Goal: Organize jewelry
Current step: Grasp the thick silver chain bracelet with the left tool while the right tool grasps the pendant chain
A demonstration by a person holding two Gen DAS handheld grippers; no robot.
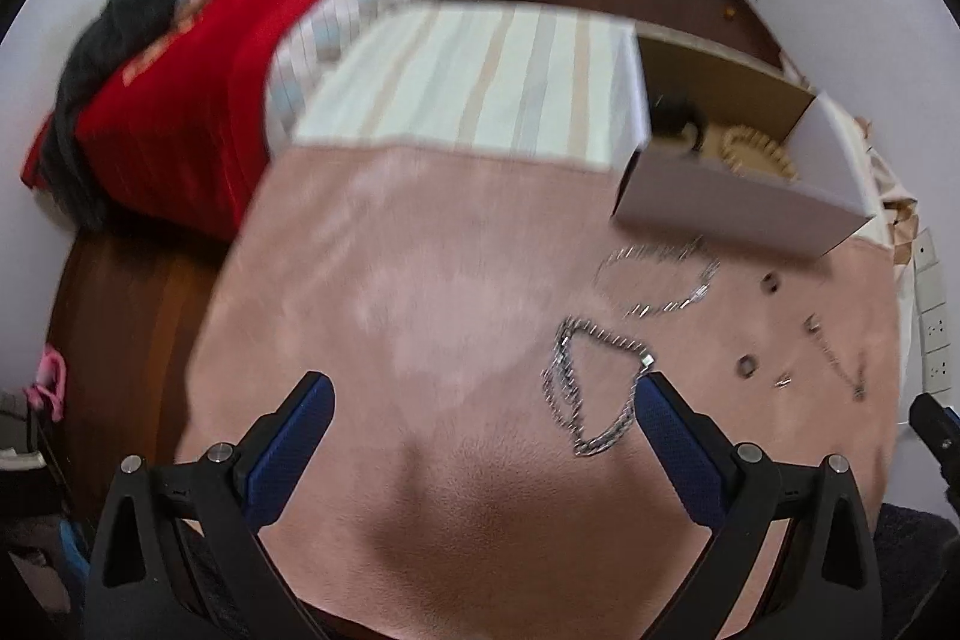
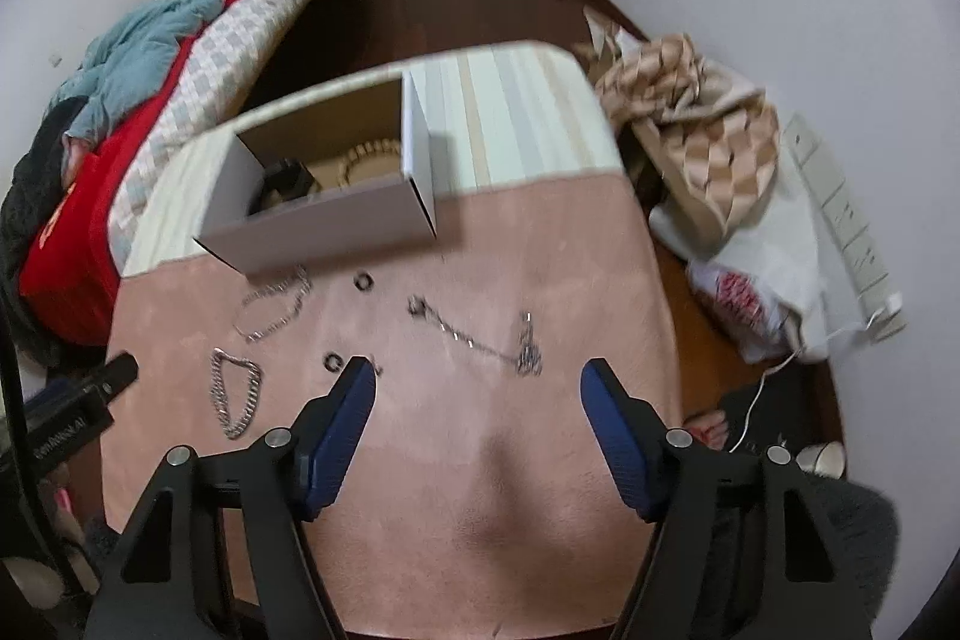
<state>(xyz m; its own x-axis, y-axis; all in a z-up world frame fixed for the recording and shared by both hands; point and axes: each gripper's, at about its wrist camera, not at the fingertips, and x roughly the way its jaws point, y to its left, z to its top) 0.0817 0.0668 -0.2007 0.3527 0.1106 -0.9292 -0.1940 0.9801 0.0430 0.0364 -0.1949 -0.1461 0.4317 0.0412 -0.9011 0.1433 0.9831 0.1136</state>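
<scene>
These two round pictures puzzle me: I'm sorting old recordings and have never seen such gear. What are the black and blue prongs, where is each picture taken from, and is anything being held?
The prongs are hand-held tongs: a person carries one in each hand, and a wide-angle camera on each looks forward along its two fingers. One picture comes from the left tongs, the other from the right tongs. Both look down on a pink blanket strewn with jewelry: a heavy silver chain, a second chain, small rings and a thin necklace. Behind stands an open white box with some pieces already inside. Both tongs stand open and hold nothing; the heavy chain lies beside the left one's finger.
</scene>
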